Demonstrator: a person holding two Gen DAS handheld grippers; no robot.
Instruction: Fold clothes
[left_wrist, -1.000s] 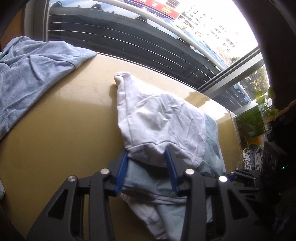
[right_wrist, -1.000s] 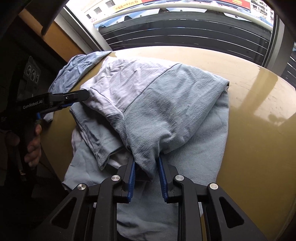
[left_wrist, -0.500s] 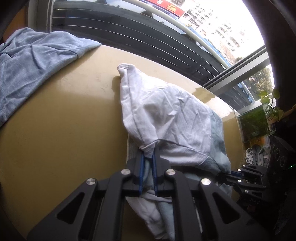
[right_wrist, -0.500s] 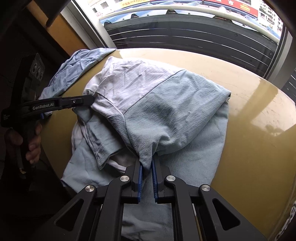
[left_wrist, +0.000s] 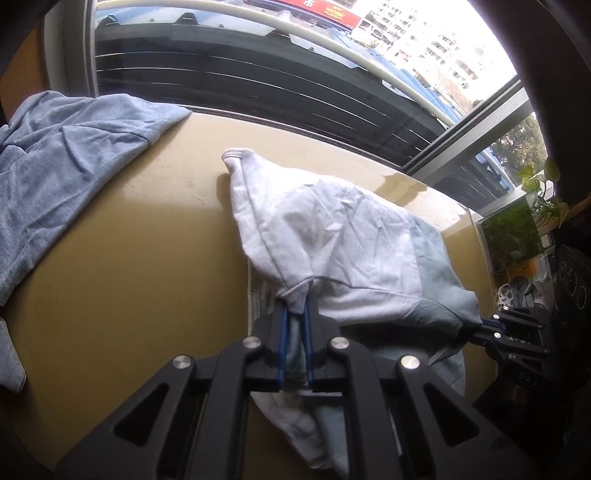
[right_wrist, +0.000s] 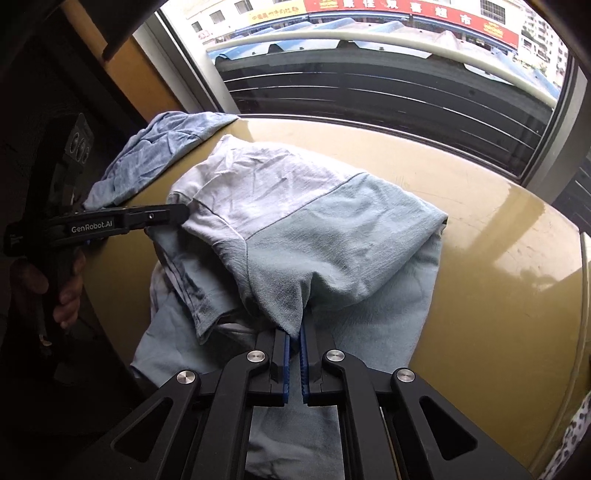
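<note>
Left gripper (left_wrist: 295, 325) pinched tight on a white corner of the two-tone shirt (left_wrist: 343, 251), which lies bunched mid-table (left_wrist: 129, 295). Right gripper (right_wrist: 294, 345) clamped narrow on the shirt's grey-blue fold at 6 o'clock in its view; fabric edge between the pads looks caught, though partly hidden. A blue garment (left_wrist: 62, 177) sits at 10 o'clock, apart from the shirt.
</note>
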